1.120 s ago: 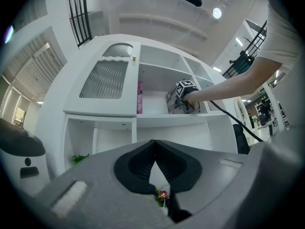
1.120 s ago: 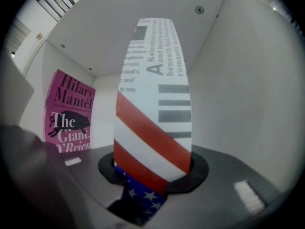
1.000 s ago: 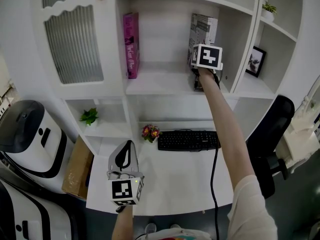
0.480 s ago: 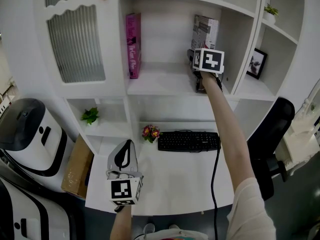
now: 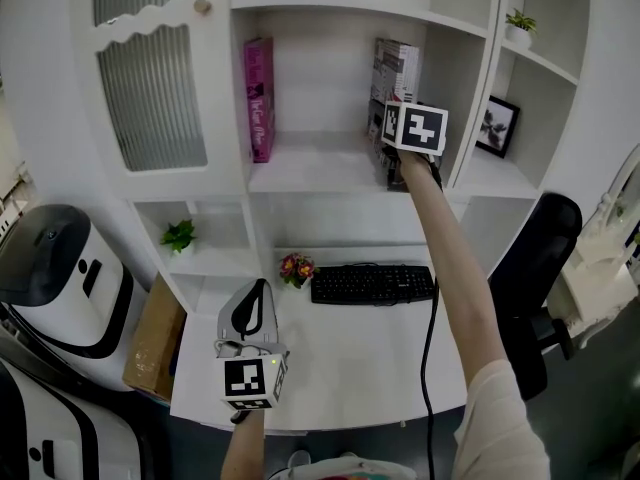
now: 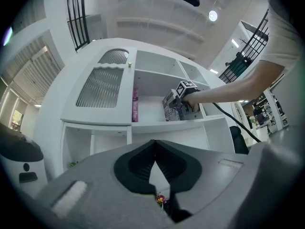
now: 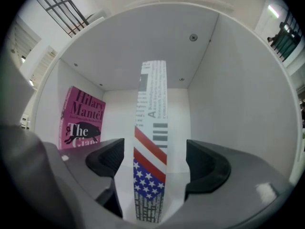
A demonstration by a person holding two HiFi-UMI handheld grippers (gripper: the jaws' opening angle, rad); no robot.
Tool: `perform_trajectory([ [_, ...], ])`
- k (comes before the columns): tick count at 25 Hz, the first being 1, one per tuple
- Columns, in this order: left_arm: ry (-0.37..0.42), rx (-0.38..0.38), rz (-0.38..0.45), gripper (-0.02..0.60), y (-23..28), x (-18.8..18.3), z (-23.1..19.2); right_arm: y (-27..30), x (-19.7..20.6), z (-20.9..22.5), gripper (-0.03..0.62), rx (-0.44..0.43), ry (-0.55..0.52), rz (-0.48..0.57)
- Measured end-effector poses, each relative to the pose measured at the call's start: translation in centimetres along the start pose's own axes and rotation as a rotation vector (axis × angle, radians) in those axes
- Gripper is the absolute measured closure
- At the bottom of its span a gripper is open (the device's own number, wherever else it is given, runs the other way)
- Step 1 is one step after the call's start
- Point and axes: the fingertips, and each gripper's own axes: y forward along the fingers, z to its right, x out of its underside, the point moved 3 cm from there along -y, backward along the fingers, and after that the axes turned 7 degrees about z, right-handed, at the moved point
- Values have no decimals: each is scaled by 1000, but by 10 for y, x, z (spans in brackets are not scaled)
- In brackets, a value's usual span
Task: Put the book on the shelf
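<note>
**Head view.** The book (image 5: 395, 68) stands upright at the right end of the shelf (image 5: 310, 173), close to the compartment's right wall and well apart from the pink book (image 5: 259, 98) at the left end. My right gripper (image 5: 398, 158) reaches level into the compartment at the book's lower part. My left gripper (image 5: 255, 293) hangs low over the desk (image 5: 370, 358), near the keyboard (image 5: 372, 284), and takes no part.

**Left gripper view.** My left jaws are closed tip to tip with nothing between them. The shelf and the placed book show far ahead.

**Right gripper view.** My right jaws have just been opening and now stand wide. The book's spine rises between them, and both pads are clear of it, so I have no hold on the book. It stands on its own, a little tilted.

**Handling.** I judge the book stiff, moderately light and not fragile, with smooth covers that may slip under a light squeeze. Take hold across the two covers low on the spine edge, where the block is firmest. Standing unsupported, it can tip if a pad brushes it.
</note>
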Motion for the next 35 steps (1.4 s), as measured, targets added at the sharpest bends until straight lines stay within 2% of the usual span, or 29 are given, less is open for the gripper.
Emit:
perform_trajectory([
  [5, 0, 18, 10, 583, -5, -8, 11, -36, -20, -8, 212, -29, -26, 58],
  [10, -18, 43, 2, 583, -13, -6, 25, -105, -40, -14, 223, -64, -76, 225],
  [15, -31, 63, 11, 583, -21, -11, 40, -197, -52, -21, 402, -85, -129, 416],
  [18, -33, 74, 33, 583, -27, -18, 48, -242, -46, -23, 499, -77, -178, 489],
  [20, -26, 70, 45, 583, -33, -21, 50, -266, -33, -24, 577, -56, -243, 503],
  [21, -22, 65, 50, 583, -38, -22, 50, -277, -25, -25, 592, -47, -268, 503],
  [25, -37, 60, 97, 583, -58, -30, 54, -327, 20, -26, 592, -48, -270, 513],
  [28, -32, 67, 122, 583, -71, -32, 61, -357, 70, -33, 593, -64, -254, 476],
  [32, 1, 64, 108, 583, -80, -24, 68, -384, 122, -41, 594, -64, -228, 392],
  [35, 2, 56, 73, 583, -85, -12, 71, -398, 140, -47, 594, -49, -154, 365],
])
